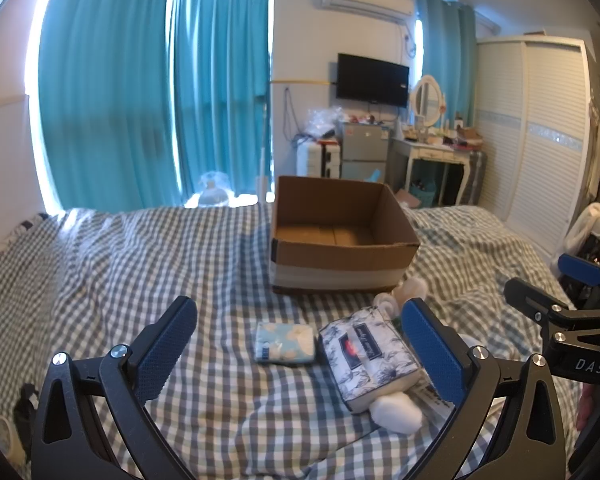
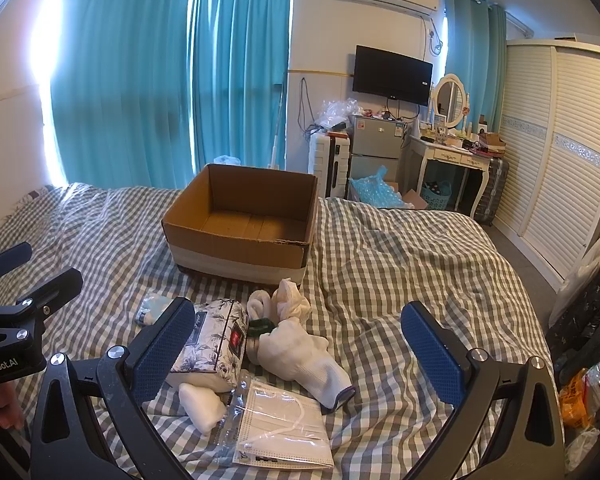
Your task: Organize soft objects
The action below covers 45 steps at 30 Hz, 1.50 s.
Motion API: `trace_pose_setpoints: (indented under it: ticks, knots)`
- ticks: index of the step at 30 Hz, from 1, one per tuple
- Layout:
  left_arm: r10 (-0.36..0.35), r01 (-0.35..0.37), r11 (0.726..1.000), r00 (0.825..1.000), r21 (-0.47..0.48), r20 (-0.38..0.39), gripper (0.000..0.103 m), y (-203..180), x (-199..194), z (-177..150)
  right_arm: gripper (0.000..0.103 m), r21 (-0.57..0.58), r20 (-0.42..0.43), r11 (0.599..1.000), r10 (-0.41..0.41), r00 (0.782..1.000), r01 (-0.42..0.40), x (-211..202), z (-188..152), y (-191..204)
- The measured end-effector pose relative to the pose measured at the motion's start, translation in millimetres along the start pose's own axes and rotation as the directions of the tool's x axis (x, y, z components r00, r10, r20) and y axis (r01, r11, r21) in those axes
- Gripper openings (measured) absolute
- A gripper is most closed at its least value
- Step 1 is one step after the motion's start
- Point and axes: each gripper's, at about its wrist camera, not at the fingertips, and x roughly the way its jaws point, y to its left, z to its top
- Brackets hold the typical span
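Where socks (image 2: pixel 300 350) crowd tissues (image 2: pixel 216 340) — box (image 2: pixel 240 252) behind.

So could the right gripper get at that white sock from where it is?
Probably yes. The right gripper is open, and the sock lies between its fingers on the bed with nothing on top. The mask pack sits just in front.
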Motion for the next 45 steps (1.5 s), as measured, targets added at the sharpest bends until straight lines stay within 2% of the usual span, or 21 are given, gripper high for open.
trace_pose_setpoints:
  ticks: [45]
  knots:
    - [-0.003,0.003,1.0,1.0,0.01,0.013,0.103,2.3,-2.7,-2.0,0.103,-0.006,-0.013,1.0,0.005,1.0,-0.005,0.8,-1.2,2.3]
